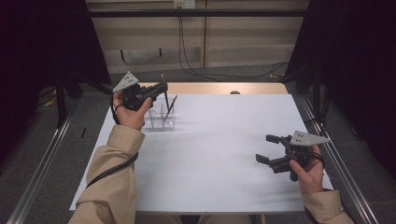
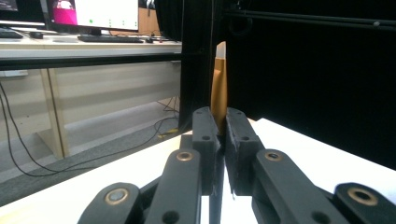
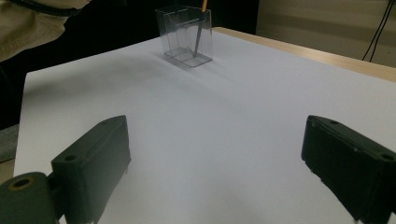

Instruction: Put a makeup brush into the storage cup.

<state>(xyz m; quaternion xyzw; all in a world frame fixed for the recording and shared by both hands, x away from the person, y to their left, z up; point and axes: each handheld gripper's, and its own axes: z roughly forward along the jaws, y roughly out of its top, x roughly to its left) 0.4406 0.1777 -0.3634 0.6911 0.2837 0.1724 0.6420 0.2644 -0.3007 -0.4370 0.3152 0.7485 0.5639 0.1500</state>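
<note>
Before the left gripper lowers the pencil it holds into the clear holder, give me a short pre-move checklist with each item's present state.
1. Left gripper shut firmly on the pencil: ok, jaws pinch it, upright.
2. Pencil is above the clear holder: ok, by the high view the left gripper hangs over it.
3. Which compartment lies under the tip: cannot tell.
4. Room in the holder: ok, but another pencil leans inside, so a clash is possible.
5. Right gripper out of the way: ok, open, far across the white table.
6. Holder upright and standing flat: ok.
</note>
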